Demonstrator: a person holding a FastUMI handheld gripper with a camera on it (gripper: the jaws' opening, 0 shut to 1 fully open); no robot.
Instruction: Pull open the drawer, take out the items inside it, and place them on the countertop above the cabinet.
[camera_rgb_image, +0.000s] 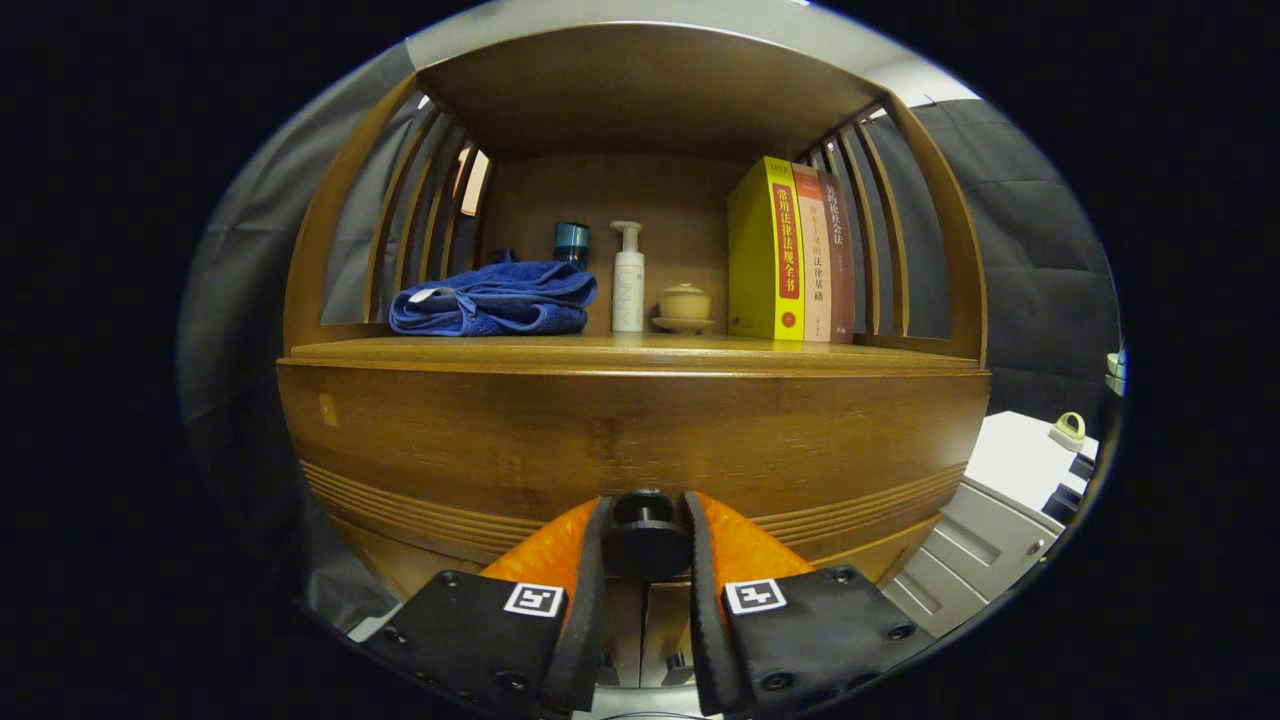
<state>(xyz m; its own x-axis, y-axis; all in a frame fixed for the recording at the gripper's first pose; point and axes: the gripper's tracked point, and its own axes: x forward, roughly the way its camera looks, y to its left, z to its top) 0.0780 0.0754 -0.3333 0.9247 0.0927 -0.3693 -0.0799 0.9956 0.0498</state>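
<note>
A wooden cabinet fills the view, with its closed drawer front (630, 440) right ahead of me. The drawer's dark round knob (645, 535) sits between my two fingers, and both fingers press on its sides. My gripper (645, 540) is shut on that knob. Above the drawer runs the countertop (640, 350), a wooden shelf surface under a curved roof. What lies inside the drawer is hidden.
On the countertop lie a folded blue towel (495, 300), a dark teal cup (571, 243), a white pump bottle (628, 280), a small lidded bowl (685, 305) and upright books (790, 250). Slatted wooden sides flank the shelf. A white unit (1010, 490) stands to the right.
</note>
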